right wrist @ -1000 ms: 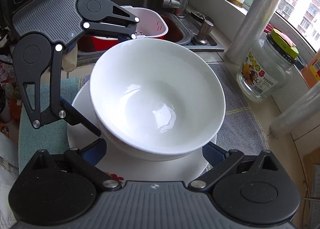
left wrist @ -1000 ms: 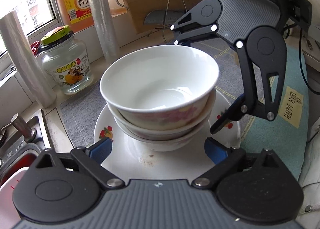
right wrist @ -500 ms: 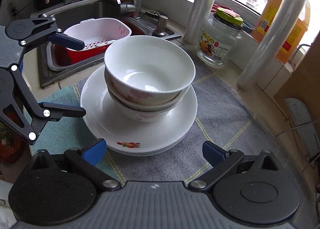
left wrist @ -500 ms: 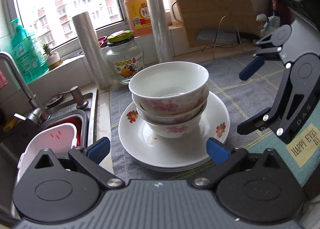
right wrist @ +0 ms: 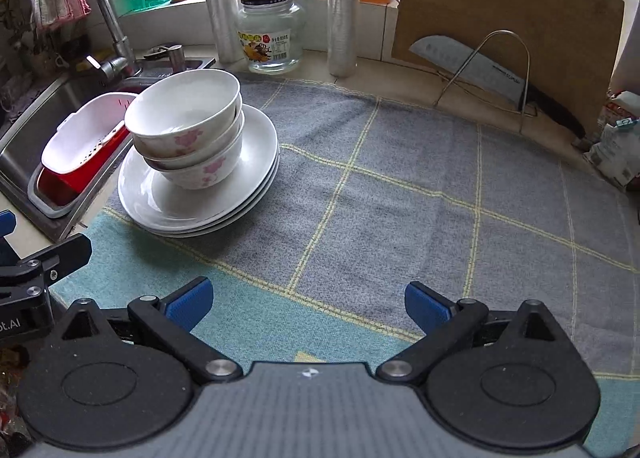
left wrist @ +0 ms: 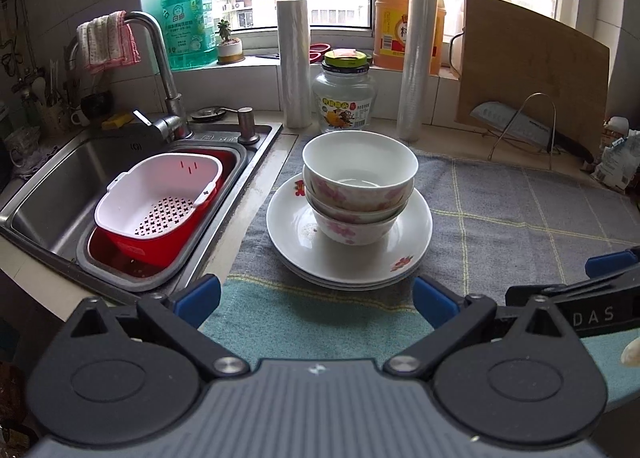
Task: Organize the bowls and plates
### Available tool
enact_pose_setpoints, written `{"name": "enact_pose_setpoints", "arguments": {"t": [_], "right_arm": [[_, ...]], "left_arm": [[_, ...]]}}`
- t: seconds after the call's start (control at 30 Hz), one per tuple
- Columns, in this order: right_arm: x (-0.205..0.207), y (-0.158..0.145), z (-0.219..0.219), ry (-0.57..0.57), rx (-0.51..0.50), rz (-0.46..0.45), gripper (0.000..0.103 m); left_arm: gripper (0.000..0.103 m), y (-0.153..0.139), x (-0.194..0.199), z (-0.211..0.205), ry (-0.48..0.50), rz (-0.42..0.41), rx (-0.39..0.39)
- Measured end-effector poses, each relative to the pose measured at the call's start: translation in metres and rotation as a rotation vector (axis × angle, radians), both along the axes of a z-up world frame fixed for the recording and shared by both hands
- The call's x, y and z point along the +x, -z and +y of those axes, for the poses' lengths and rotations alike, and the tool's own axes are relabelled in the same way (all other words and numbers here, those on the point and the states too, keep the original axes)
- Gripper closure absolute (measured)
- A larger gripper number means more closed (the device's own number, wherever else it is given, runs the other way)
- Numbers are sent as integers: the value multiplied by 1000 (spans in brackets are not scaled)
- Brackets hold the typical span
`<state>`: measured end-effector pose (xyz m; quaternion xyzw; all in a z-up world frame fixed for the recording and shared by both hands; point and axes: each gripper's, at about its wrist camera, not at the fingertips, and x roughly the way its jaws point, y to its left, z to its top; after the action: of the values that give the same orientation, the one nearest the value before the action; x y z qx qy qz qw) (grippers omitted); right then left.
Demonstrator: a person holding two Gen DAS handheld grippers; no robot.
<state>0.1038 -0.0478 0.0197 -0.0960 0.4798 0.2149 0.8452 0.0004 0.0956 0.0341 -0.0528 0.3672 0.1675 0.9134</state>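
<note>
Three white bowls with pink flowers (left wrist: 359, 182) are nested in a stack on a stack of white plates (left wrist: 296, 236) on the grey cloth beside the sink. The bowls (right wrist: 188, 130) and plates (right wrist: 256, 162) also show at the left of the right wrist view. My left gripper (left wrist: 316, 300) is open and empty, pulled back to the near side of the plates. My right gripper (right wrist: 308, 306) is open and empty, over the cloth to the right of the stack. The right gripper's finger (left wrist: 612, 262) shows at the right edge of the left wrist view.
A steel sink (left wrist: 68, 170) with a white and red colander (left wrist: 160, 202) lies left of the stack. A glass jar (left wrist: 346, 94), two film rolls (left wrist: 294, 62), an oil bottle (left wrist: 396, 34) and a cutting board with a knife on a rack (right wrist: 500, 30) stand at the back.
Both grippers have drawn back from the bowl stack toward the counter's near edge. The stack now looks small and far; it has not moved.
</note>
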Motion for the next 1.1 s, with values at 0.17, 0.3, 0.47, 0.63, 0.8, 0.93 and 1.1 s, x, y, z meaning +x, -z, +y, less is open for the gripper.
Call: {"name": "enact_pose_setpoints", "arguments": {"t": [0.17, 0.3, 0.47, 0.63, 0.8, 0.93, 1.1], "right_arm": [[-15, -18, -6, -7, 35, -45, 0], [-22, -24, -7, -21, 45, -57, 0], [-26, -26, -6, -21, 54, -62, 0], [-27, -27, -5, -19, 52, -67, 0], [-28, -29, -3, -14, 48, -75, 0], [-27, -29, -2, -10, 47, -77, 0], [-26, -30, -1, -3, 44, -83, 0]], "left_arm": [[1, -12, -11, -8, -8, -21, -3], [1, -18, -16, -10, -18, -35, 6], [1, -20, -19, -11, -21, -41, 11], [1, -22, -19, -10, -19, -42, 4], [1, -22, -18, -9, -16, -39, 1], [1, -22, -16, -9, -14, -37, -1], [1, -21, -15, -8, -10, -38, -3]]}}
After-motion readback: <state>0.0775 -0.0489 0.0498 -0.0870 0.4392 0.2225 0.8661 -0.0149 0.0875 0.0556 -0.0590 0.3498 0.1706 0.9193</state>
